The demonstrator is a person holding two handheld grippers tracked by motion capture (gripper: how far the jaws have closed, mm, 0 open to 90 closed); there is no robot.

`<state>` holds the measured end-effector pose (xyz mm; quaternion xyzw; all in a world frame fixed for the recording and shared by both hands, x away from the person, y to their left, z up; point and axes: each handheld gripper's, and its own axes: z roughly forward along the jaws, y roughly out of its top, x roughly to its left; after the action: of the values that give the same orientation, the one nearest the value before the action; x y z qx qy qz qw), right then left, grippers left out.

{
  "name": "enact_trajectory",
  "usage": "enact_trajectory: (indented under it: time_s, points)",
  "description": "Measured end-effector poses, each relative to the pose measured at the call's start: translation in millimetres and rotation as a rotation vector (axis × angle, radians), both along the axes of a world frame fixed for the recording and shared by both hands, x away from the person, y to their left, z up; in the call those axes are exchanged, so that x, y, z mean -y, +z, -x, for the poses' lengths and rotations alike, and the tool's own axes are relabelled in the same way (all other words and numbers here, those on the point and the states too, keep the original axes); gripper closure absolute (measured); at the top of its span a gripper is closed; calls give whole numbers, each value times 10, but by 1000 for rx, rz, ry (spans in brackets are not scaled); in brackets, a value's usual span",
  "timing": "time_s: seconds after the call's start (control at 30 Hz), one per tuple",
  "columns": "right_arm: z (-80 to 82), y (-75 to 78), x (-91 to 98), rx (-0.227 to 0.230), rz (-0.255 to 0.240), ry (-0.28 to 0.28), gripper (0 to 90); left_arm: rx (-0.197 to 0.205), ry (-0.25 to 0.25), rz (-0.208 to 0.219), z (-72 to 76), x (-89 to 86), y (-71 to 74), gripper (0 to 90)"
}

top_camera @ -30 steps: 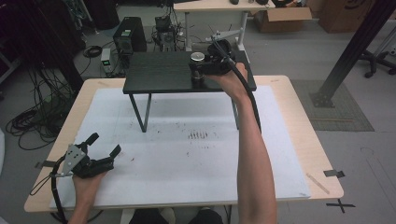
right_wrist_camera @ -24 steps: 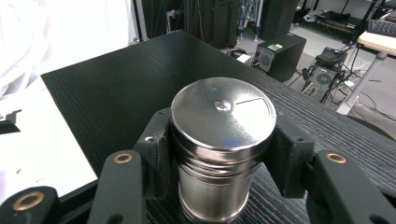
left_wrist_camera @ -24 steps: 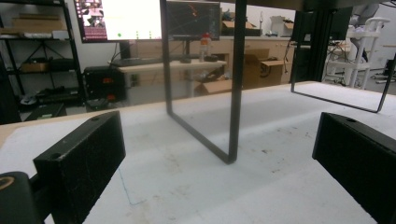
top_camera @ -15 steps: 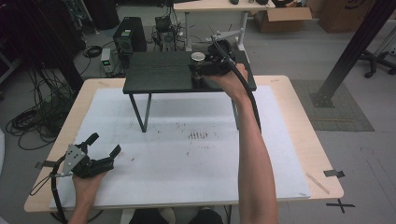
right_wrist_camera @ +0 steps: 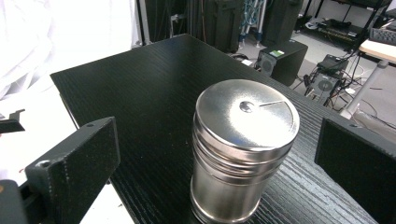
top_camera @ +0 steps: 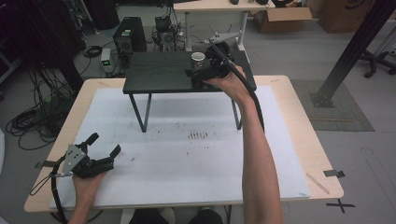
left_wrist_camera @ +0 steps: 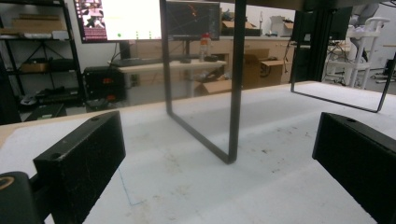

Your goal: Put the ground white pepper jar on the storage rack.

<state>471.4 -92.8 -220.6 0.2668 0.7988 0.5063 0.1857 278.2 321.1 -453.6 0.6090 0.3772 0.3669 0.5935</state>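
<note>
A shiny metal shaker (top_camera: pixel 198 59) with a lid stands upright on the small black stand (top_camera: pixel 159 70) at the back of the table. My right gripper (top_camera: pixel 201 66) reaches it from the right. Its jaws have just been opening, and in the right gripper view the shaker (right_wrist_camera: pixel 243 149) stands between the spread jaws of the right gripper (right_wrist_camera: pixel 224 140) with a gap on both sides. My left gripper (top_camera: pixel 104 143) rests on the white mat (top_camera: pixel 187 154) at the front left, open, with nothing between its jaws. In the left gripper view, the left gripper (left_wrist_camera: pixel 219 140) faces the stand's leg (left_wrist_camera: pixel 236 93).
The stand's thin metal legs (top_camera: pixel 140 112) rise from the mat's far half. Small dark marks (top_camera: pixel 198 135) dot the mat's middle. Beyond the table are a computer case (top_camera: pixel 128 35), cables on the floor and a desk (top_camera: pixel 219 7). A black post (top_camera: pixel 355 46) stands to the right.
The right gripper's jaws have spread apart from the shaker, which stays on the stand. Neither hand has shifted.
</note>
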Motion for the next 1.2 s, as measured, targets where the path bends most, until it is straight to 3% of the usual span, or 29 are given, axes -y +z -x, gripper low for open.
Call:
enact_trajectory:
  time_s: [0.37, 0.53, 0.87, 1.2]
  points:
    - [96, 67, 55, 23, 5, -1, 0, -1, -1, -3, 0, -3, 0, 29]
    - [226, 111, 124, 43, 28, 1, 0, -2, 0, -1, -1, -1, 1, 29]
    - [458, 137, 233, 93, 26, 3, 0, -1, -1, -2, -1, -1, 0, 29]
    - [630, 77, 340, 113, 15, -15, 0, -1, -1, -1, -1, -1, 0, 29]
